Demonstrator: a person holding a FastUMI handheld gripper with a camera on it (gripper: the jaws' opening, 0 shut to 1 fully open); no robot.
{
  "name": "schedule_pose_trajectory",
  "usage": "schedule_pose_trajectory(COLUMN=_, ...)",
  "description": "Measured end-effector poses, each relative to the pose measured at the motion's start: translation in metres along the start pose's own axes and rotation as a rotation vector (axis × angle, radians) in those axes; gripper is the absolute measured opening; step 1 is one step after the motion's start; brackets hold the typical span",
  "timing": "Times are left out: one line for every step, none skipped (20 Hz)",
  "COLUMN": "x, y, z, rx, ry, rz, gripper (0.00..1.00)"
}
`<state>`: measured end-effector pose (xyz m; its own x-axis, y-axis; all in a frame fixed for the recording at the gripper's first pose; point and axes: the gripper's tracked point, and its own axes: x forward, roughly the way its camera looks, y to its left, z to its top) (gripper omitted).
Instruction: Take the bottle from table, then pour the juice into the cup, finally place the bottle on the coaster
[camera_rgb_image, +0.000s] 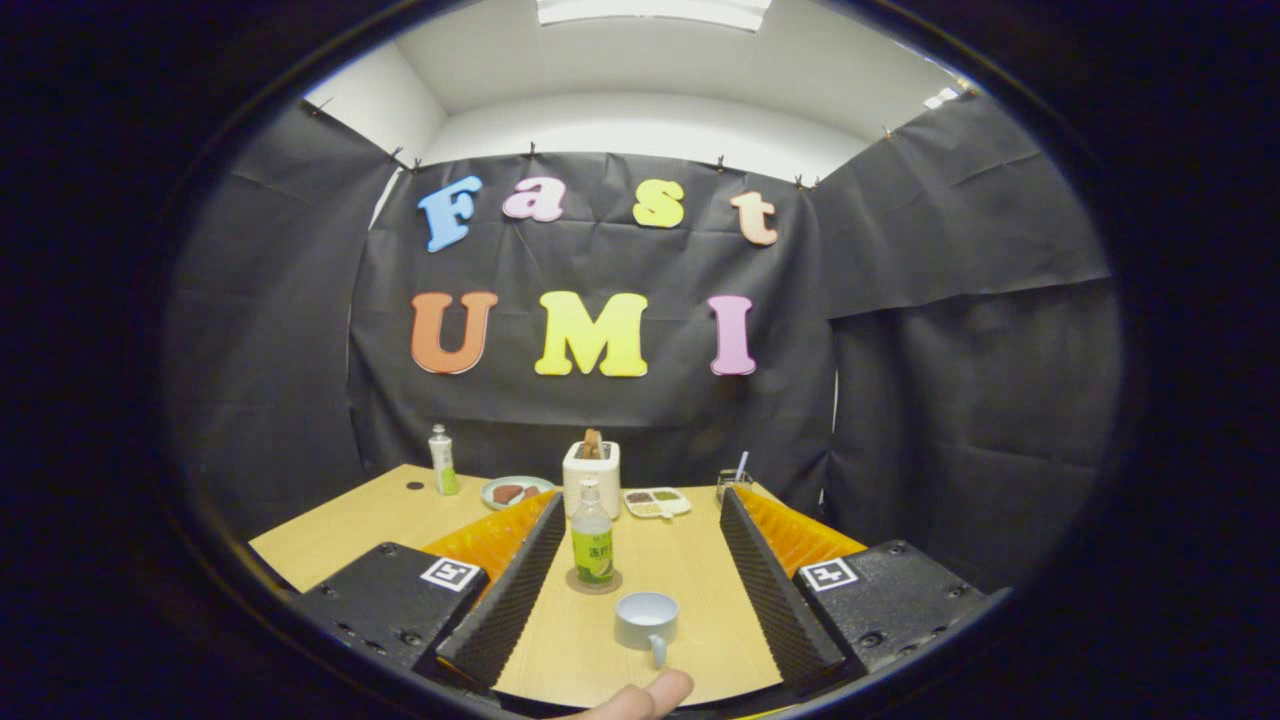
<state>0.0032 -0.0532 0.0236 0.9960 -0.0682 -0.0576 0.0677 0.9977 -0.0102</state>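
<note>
Gripper (637, 510) fingers wide apart, plastic bottle (592, 545) on round coaster (594, 582), ceramic cup (646, 620)

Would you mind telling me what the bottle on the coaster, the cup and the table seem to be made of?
The bottle looks like clear plastic: see-through upper body, white cap, glossy green label wrap. The cup appears to be glazed ceramic, pale and smooth with a soft sheen, though plastic is possible. The table looks like light wood or wood-grain laminate, matte. The coaster is too small to judge. The gripper is open, both items between its fingers.
</note>
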Motion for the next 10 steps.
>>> schedule_pose_trajectory(x=-0.003, y=0.000, z=-0.005, rx=-0.006, ry=0.007, rz=0.004, gripper=1.00)
schedule_pose_trajectory(x=-0.006, y=-0.002, z=-0.009, rx=-0.017, ry=0.014, rz=0.000, gripper=1.00)
schedule_pose_trajectory(x=-0.007, y=-0.002, z=-0.014, rx=-0.025, ry=0.023, rz=-0.001, gripper=1.00)
schedule_pose_trajectory(x=-0.008, y=-0.001, z=-0.017, rx=-0.026, ry=0.031, rz=0.006, gripper=1.00)
schedule_pose_trajectory(x=-0.010, y=0.002, z=-0.020, rx=-0.019, ry=0.031, rz=0.018, gripper=1.00)
schedule_pose_trajectory(x=-0.013, y=0.005, z=-0.019, rx=-0.005, ry=0.023, rz=0.035, gripper=1.00)
schedule_pose_trajectory(x=-0.014, y=0.006, z=-0.019, rx=0.010, ry=0.013, rz=0.043, gripper=1.00)
schedule_pose_trajectory(x=-0.015, y=0.004, z=-0.019, rx=0.013, ry=0.008, rz=0.044, gripper=1.00)
schedule_pose_trajectory(x=-0.016, y=0.001, z=-0.019, rx=0.010, ry=0.000, rz=0.037, gripper=1.00)
schedule_pose_trajectory(x=-0.018, y=-0.001, z=-0.016, rx=0.008, ry=-0.014, rz=0.034, gripper=1.00)
